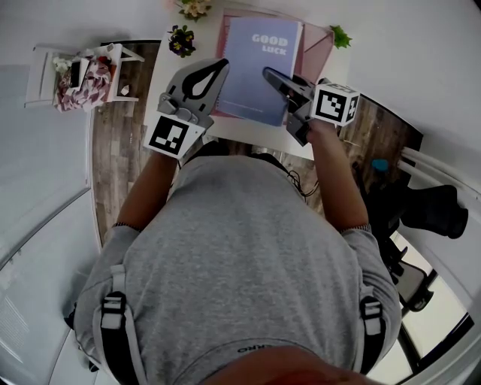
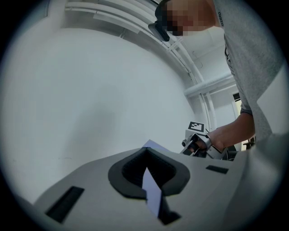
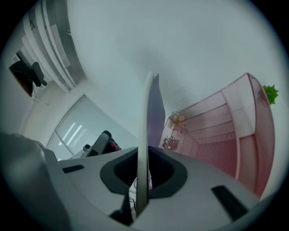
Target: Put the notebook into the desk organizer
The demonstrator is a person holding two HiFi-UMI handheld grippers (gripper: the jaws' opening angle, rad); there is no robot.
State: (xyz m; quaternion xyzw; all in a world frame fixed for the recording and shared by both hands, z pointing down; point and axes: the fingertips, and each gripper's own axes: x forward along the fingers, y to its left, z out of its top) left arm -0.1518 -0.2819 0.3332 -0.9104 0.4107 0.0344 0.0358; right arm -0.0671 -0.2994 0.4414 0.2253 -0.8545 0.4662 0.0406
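Observation:
A lavender notebook (image 1: 259, 68) printed "GOOD LUCK" is held up above the white desk (image 1: 159, 79), in front of the pink mesh desk organizer (image 1: 319, 46). My left gripper (image 1: 216, 69) is shut on the notebook's left edge, and my right gripper (image 1: 270, 75) is shut on its right edge. In the left gripper view the notebook (image 2: 151, 191) runs edge-on between the jaws of that gripper (image 2: 149, 176). The right gripper view shows the notebook (image 3: 145, 135) upright and edge-on in its gripper (image 3: 143, 176), with the organizer (image 3: 226, 131) just to the right.
Two small flower pots (image 1: 182, 40) (image 1: 194, 7) stand at the desk's far left, and a green plant (image 1: 340, 35) sits by the organizer. A white stand with patterned cloth (image 1: 83, 75) is on the floor at left. A dark chair (image 1: 428, 210) is at right.

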